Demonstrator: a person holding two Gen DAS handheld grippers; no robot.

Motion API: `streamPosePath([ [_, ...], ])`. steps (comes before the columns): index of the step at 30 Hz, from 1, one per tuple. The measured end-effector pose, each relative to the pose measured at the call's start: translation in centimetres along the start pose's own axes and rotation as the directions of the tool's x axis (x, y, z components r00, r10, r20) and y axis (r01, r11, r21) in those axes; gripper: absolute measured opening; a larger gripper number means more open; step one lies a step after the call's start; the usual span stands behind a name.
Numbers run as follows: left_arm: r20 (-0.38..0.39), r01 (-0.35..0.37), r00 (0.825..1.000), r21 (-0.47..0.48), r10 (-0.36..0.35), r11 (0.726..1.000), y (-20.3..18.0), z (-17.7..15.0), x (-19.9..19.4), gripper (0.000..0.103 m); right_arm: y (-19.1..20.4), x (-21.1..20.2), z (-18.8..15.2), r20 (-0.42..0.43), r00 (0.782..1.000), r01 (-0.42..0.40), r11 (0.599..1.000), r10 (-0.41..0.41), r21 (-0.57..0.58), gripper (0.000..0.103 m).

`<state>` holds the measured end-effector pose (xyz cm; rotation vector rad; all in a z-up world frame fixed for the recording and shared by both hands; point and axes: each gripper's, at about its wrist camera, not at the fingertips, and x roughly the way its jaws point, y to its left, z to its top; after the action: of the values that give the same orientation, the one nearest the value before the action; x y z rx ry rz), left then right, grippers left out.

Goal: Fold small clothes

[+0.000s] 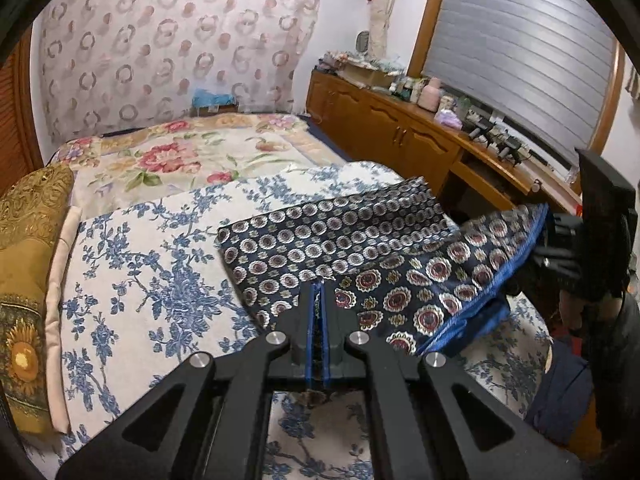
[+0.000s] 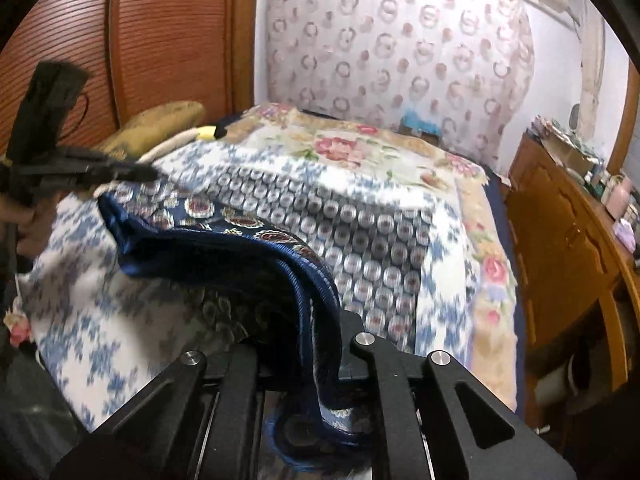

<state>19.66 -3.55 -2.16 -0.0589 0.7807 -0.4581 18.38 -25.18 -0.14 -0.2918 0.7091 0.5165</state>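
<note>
While both tools clamp the blue-piped waistband of a pair of patterned shorts (image 1: 400,264), a fold gets under way on a bed in a wood-panelled bedroom. Nearest the lens, the left tool (image 1: 319,300) is closed tight on the hem, the blue edging pinched between its black fingers. The right tool (image 2: 320,364), seen from its own camera, has its jaws drawn in on a thick bunch of the same waistband, which spills down through the gap. Held at these two spots, the near half of the navy, medallion-printed garment hangs lifted off the blue-and-white floral sheet (image 1: 140,248), while the far half lies flat on it. Beyond, a pink-flowered quilt (image 1: 192,152) covers the rest of the bed, with a wooden dresser (image 1: 400,128) along the wall at the right and a ring-patterned curtain (image 1: 160,40) behind.

The step in hand appears to be carrying the raised edge over. Next, both hands would need to travel together toward the far edge, keeping the band taut, then lower and let go.
</note>
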Motion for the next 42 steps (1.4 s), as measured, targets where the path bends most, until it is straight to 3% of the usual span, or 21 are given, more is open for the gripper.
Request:
streamPosePath([
  [2, -0.008, -0.009, 1.000, 0.003, 0.009, 1.000, 0.4, 0.2, 0.3, 0.003, -0.5, 1.4, 0.8, -0.015, 1.000, -0.008, 1.000, 0.008, -0.003, 0.006],
  [7, 0.023, -0.005, 1.000, -0.020, 0.006, 1.000, 2.0, 1.1, -0.4, 0.037, -1.5, 4.6, 1.8, -0.060, 0.997, -0.040, 0.999, 0.039, -0.005, 0.005],
  [14, -0.005, 0.009, 1.000, -0.053, -0.010, 0.999, 4.8, 2.0, 0.3, 0.052, -2.8, 8.1, 4.1, -0.103, 0.992, -0.072, 0.997, 0.072, 0.003, 0.005],
  [21, -0.060, 0.013, 0.998, -0.075, -0.018, 0.997, 6.6, 2.2, 2.4, 0.053, -4.1, 11.8, 5.6, -0.160, 0.984, -0.075, 0.996, 0.083, 0.057, 0.006],
  [24, -0.080, 0.014, 0.997, -0.067, -0.019, 0.998, 6.9, 2.2, 3.3, 0.053, -4.8, 12.7, 6.1, -0.180, 0.983, -0.028, 0.996, 0.043, 0.084, 0.024],
  [28, -0.094, 0.026, 0.995, -0.065, -0.032, 0.998, 7.1, 2.2, 4.1, 0.053, -6.2, 12.2, 6.6, -0.155, 0.988, 0.011, 0.991, 0.010, 0.136, 0.039],
  [35, -0.103, 0.047, 0.993, -0.068, -0.054, 0.997, 7.1, 2.5, 5.0, 0.053, -8.9, 10.0, 6.6, -0.144, 0.979, 0.169, 0.969, -0.144, 0.182, 0.053],
  [42, -0.130, 0.032, 0.991, -0.063, -0.040, 0.997, 7.3, 3.1, 6.8, 0.053, -10.0, 7.7, 3.9, -0.158, 0.978, 0.174, 0.953, -0.137, 0.248, 0.067],
])
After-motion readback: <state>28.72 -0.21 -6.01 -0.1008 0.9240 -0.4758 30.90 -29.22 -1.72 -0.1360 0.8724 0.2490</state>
